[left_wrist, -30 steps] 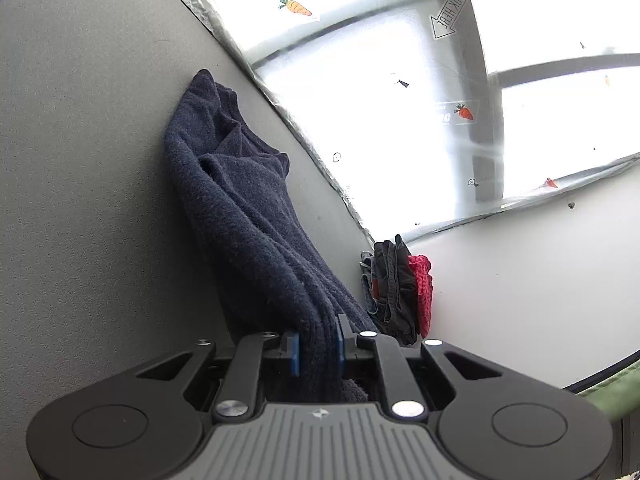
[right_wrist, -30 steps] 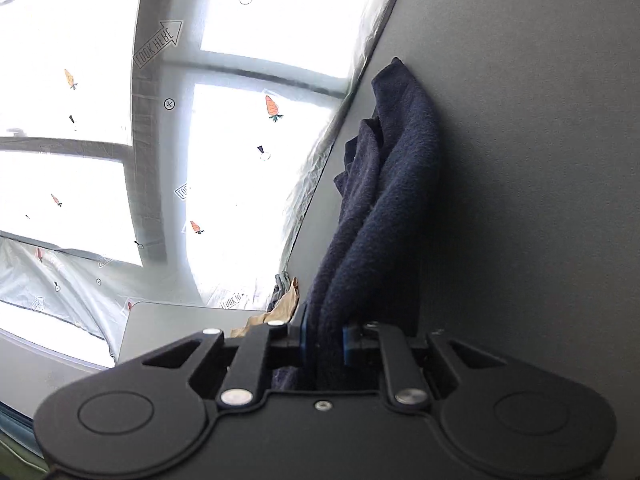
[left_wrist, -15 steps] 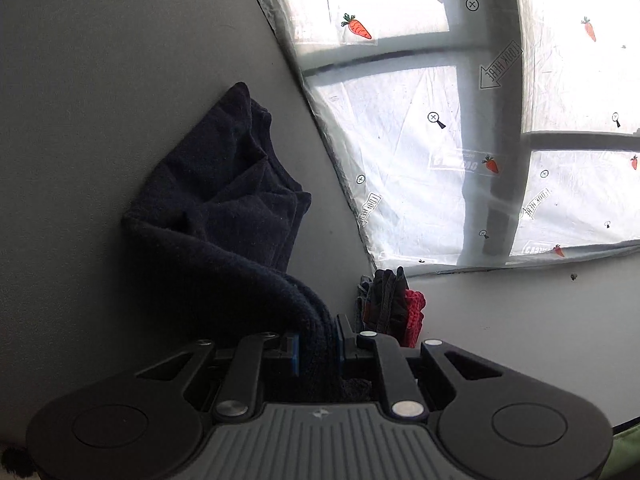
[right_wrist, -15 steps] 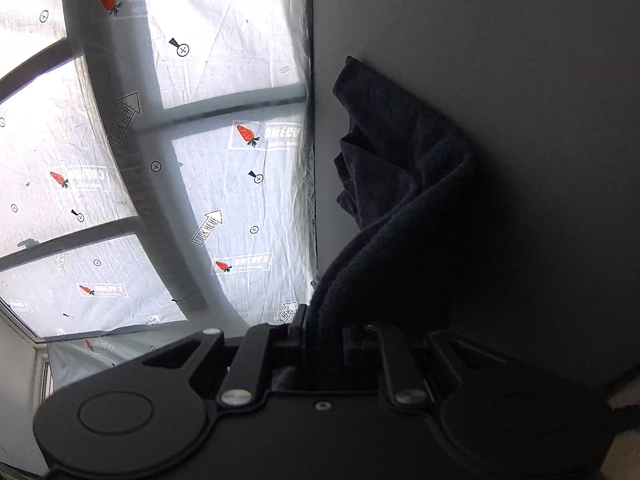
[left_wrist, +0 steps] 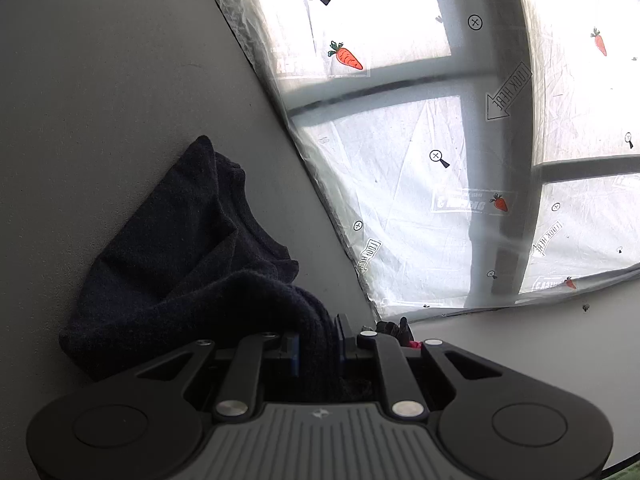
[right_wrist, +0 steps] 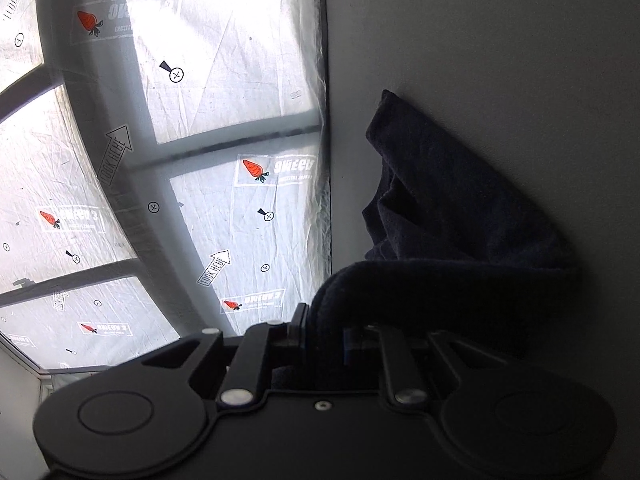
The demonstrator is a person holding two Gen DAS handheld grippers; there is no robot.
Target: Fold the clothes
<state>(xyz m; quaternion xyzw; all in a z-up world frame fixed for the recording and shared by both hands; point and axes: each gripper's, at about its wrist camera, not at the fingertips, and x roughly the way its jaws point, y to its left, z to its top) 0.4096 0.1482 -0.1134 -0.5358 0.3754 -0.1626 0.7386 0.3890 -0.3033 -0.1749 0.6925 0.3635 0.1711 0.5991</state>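
I have both the left gripper [left_wrist: 318, 346] and right gripper [right_wrist: 324, 334] clamped on the navy garment [left_wrist: 180, 264], which lies doubled on the grey table [left_wrist: 100, 100], its long axis seemingly running away from me.

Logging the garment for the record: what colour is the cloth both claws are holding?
Dark navy, plain, no pattern: the cloth, best seen in the left wrist view.

left gripper [left_wrist: 318, 350]: black linkage arms, silver pivot screws, blue finger pads, ribbed grey housing | right gripper [right_wrist: 324, 336]: black linkage arms, silver screws, smooth black housing
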